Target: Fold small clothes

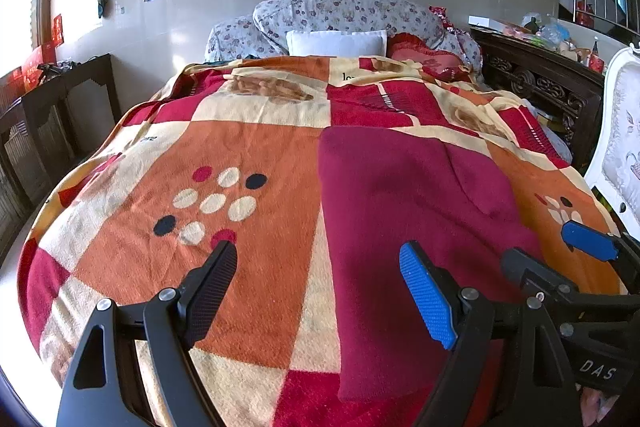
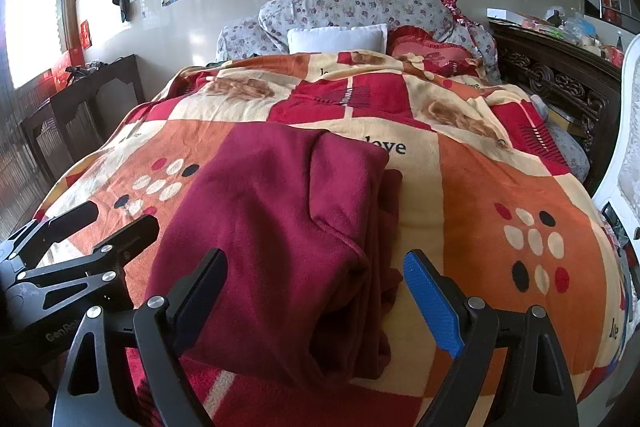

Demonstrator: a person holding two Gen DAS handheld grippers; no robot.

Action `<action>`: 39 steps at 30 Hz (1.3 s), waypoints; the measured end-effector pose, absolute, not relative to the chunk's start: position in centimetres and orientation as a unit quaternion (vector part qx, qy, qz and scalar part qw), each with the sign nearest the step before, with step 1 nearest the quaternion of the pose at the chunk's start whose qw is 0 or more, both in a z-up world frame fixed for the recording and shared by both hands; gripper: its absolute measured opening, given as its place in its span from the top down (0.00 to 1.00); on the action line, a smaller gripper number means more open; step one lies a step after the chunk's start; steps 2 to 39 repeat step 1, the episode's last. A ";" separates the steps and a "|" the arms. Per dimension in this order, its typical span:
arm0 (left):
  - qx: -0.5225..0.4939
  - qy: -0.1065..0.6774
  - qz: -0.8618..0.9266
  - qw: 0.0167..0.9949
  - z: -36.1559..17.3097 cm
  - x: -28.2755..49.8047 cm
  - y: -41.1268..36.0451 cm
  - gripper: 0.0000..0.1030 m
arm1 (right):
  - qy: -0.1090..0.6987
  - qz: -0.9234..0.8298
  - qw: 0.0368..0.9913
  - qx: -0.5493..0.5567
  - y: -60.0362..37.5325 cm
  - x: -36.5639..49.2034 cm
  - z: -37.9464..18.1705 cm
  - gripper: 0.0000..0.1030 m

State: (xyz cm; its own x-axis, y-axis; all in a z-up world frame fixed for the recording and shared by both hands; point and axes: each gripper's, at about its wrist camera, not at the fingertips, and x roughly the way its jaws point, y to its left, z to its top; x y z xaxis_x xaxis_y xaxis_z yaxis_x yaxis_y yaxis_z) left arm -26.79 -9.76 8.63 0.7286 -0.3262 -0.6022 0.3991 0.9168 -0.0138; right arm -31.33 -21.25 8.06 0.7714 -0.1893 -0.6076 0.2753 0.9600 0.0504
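Note:
A dark red garment point(image 1: 400, 195) lies folded on the patchwork blanket point(image 1: 248, 227), its near edge close to the front of the bed. My left gripper point(image 1: 318, 249) is open just above the blanket, over the garment's left edge, with nothing between its fingers. In the right wrist view the same garment point(image 2: 280, 207) shows a folded flap on top and loose layers along its right side. My right gripper point(image 2: 316, 258) is open above the garment's near end and grips nothing. Each gripper appears in the other's view: the right gripper point(image 1: 548, 247) and the left gripper point(image 2: 112, 219).
The blanket point(image 2: 480, 187) covers a bed with a white pillow point(image 1: 336, 43), a floral quilt point(image 1: 340, 9) and a red heart cushion point(image 1: 424, 57) at the head. A dark wooden bench point(image 1: 64, 107) stands left; carved dark furniture point(image 1: 536, 83) and a white chair point(image 1: 620, 131) stand right.

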 end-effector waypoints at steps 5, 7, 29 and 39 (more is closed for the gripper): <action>0.056 0.315 -0.194 0.927 8.6 -26.6 -9.6 0.20 | 0.314 -0.124 0.939 0.069 -21.3 -31.4 8.1 0.10; 0.056 0.315 -0.194 0.927 8.6 -26.6 -9.6 0.20 | 0.314 -0.124 0.939 0.069 -21.3 -31.4 8.1 0.10; 0.056 0.315 -0.194 0.927 8.6 -26.6 -9.6 0.20 | 0.314 -0.124 0.939 0.069 -21.3 -31.4 8.1 0.10; 0.056 0.315 -0.194 0.927 8.6 -26.6 -9.6 0.20 | 0.314 -0.124 0.939 0.069 -21.3 -31.4 8.1 0.10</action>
